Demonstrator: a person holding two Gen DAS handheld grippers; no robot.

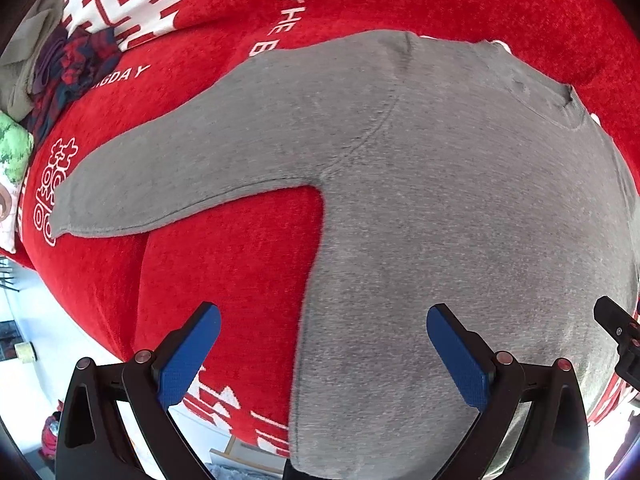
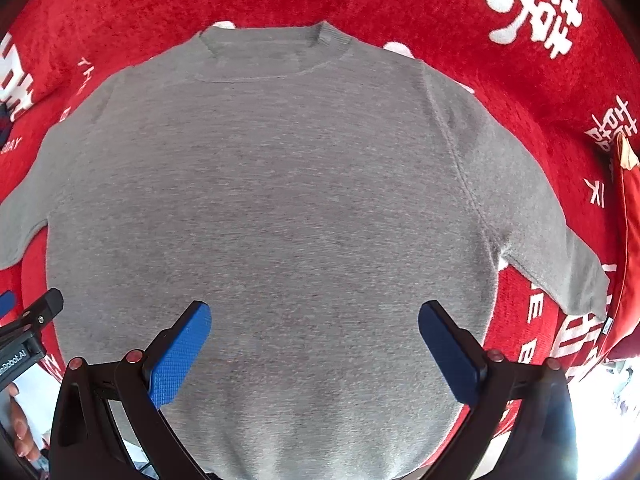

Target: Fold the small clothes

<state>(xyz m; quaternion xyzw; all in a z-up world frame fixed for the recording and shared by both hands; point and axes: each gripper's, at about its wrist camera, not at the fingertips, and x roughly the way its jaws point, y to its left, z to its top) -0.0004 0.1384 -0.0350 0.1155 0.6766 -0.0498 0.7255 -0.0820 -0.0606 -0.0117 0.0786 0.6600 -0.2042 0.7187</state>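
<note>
left gripper [image 1: 322,356]: blue textured pads spread wide, holding nothing, over the sweater's side edge
right gripper [image 2: 314,352]: wide open too, empty, above the hem
sweater [image 2: 264,200]: grey knit, flat, sleeves out
blanket [image 2: 460,12]: fuzzy red, white lettering

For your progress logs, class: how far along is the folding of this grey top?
Done: the grey top lies spread flat on the red blanket, sleeves out. In hand: nothing; the left hand-held gripper and right hand-held gripper are open above it. Left: every fold.
</note>
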